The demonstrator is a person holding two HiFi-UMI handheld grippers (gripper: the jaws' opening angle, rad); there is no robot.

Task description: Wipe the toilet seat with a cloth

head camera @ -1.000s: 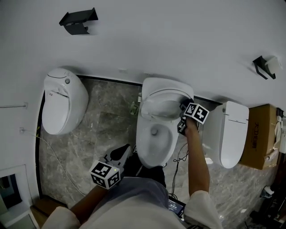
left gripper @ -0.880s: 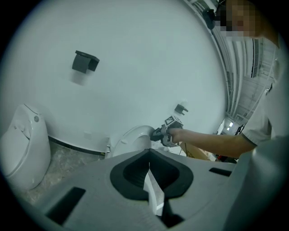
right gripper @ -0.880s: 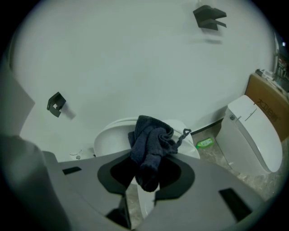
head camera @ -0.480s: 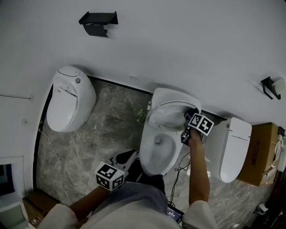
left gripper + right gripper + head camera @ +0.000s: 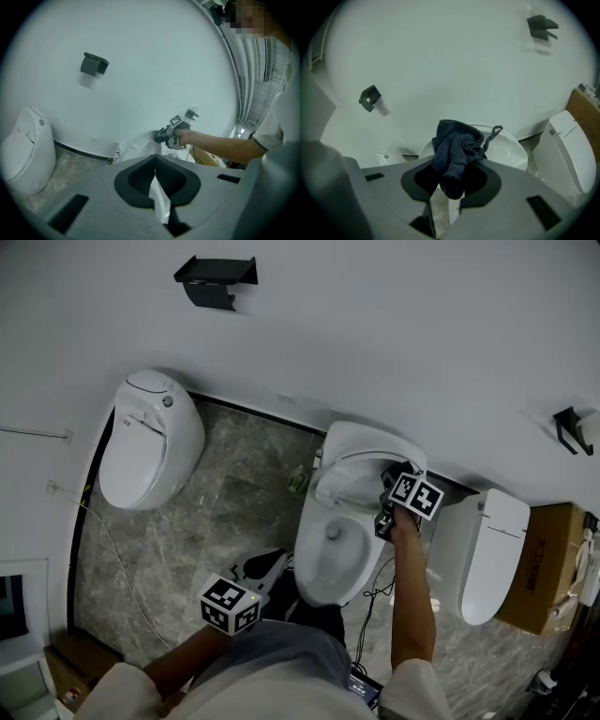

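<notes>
The white middle toilet (image 5: 330, 549) has its seat and lid (image 5: 361, 465) tipped up against the wall. My right gripper (image 5: 388, 502) is at the right edge of that raised part, shut on a dark blue cloth (image 5: 457, 145) that bunches out of its jaws. In the right gripper view the white oval seat (image 5: 508, 152) lies just behind the cloth; I cannot tell whether they touch. My left gripper (image 5: 262, 569) hangs low by the bowl's front left, jaws shut and empty (image 5: 155, 164). The left gripper view shows the right gripper (image 5: 169, 133) from afar.
Another white toilet (image 5: 150, 442) stands to the left and a third (image 5: 483, 540) close on the right, with a cardboard box (image 5: 544, 563) beyond it. Black wall holders (image 5: 217, 279) hang above. A cable (image 5: 370, 592) trails on the marble floor (image 5: 225, 512).
The head view has swung, so everything sits lower and further right in frame. The right gripper stays at the raised seat's right edge with the cloth; the left gripper stays low.
</notes>
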